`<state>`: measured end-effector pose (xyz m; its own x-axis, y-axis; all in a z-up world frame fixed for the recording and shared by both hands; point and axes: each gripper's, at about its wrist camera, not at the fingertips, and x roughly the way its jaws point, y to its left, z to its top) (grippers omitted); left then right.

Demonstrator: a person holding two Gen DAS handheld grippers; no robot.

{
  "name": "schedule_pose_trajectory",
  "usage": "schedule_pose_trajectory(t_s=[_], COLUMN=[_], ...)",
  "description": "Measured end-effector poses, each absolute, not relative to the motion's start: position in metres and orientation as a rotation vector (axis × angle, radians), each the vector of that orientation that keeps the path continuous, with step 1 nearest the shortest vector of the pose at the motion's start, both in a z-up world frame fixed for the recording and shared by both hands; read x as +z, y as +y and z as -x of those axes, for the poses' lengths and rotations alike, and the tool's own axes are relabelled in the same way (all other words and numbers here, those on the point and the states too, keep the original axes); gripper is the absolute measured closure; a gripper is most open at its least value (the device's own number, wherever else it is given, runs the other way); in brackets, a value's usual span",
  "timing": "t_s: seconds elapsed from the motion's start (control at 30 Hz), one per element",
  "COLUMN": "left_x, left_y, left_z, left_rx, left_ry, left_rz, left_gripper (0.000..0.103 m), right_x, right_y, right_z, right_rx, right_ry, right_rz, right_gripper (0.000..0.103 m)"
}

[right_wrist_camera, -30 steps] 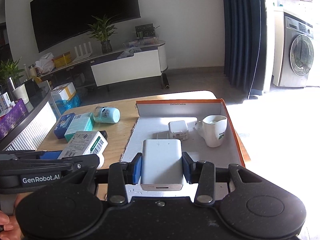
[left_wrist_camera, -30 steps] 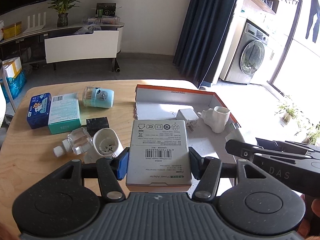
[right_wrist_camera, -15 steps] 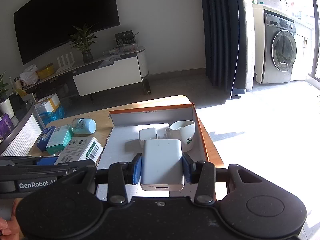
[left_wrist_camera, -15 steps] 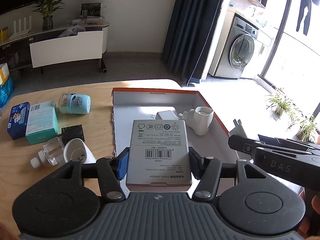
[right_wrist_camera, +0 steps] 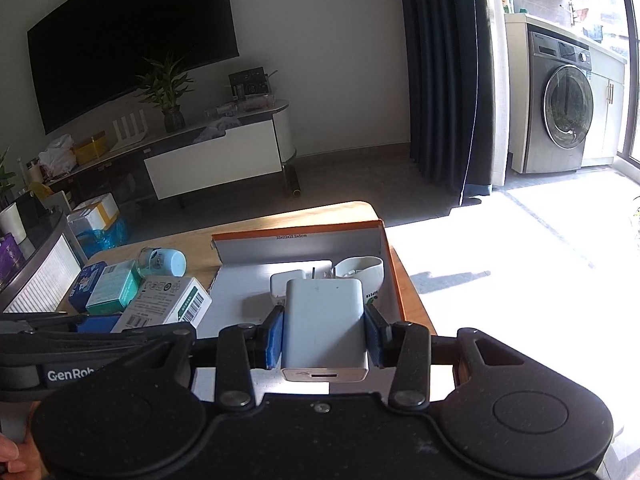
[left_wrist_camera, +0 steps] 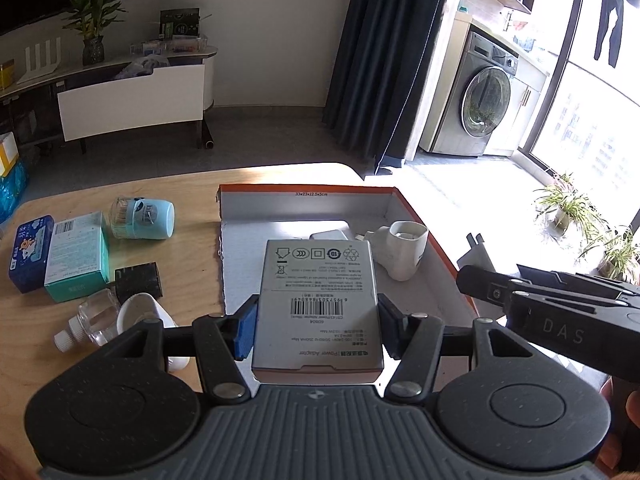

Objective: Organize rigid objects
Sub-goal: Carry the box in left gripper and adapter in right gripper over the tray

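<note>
My left gripper (left_wrist_camera: 318, 330) is shut on a white power-adapter box (left_wrist_camera: 318, 304) with a barcode, held above the near part of an orange cardboard tray (left_wrist_camera: 304, 191). My right gripper (right_wrist_camera: 325, 334) is shut on a white charger block (right_wrist_camera: 325, 326), also over the tray (right_wrist_camera: 390, 264). Inside the tray lie a small white plug (left_wrist_camera: 330, 235) and a white mug (left_wrist_camera: 404, 248). In the right wrist view the adapter box (right_wrist_camera: 164, 304) shows at the left with the left gripper's body. The right gripper's black body (left_wrist_camera: 560, 312) enters the left wrist view from the right.
On the wooden table (left_wrist_camera: 80, 200) left of the tray lie a blue box (left_wrist_camera: 30, 254), a teal box (left_wrist_camera: 76, 256), a pale-blue cotton-swab jar (left_wrist_camera: 144, 218), a black block (left_wrist_camera: 138, 280), a clear bottle (left_wrist_camera: 90, 318) and a white cup (left_wrist_camera: 138, 316). A hand (right_wrist_camera: 12, 452) shows at bottom left.
Both grippers have shifted sideways with their loads, so the tray now sits more centred ahead of the left one. Both grips are unchanged.
</note>
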<state>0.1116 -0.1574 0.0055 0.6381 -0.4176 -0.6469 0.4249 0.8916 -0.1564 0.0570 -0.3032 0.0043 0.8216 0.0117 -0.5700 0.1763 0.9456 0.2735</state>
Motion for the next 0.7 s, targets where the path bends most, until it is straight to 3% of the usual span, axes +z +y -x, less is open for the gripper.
schedule_pose_trajectory(t_s=[0.7], left_x=[0.001], left_y=[-0.173], left_z=[-0.124], left_rx=[-0.481], left_ry=[0.752], left_rz=[-0.017], left_gripper=[0.044], right_x=[0.007], right_y=[-0.310], right_z=[-0.074], right_rx=[-0.082], right_ry=[0.596], right_rz=[-0.314], right_gripper=[0.053])
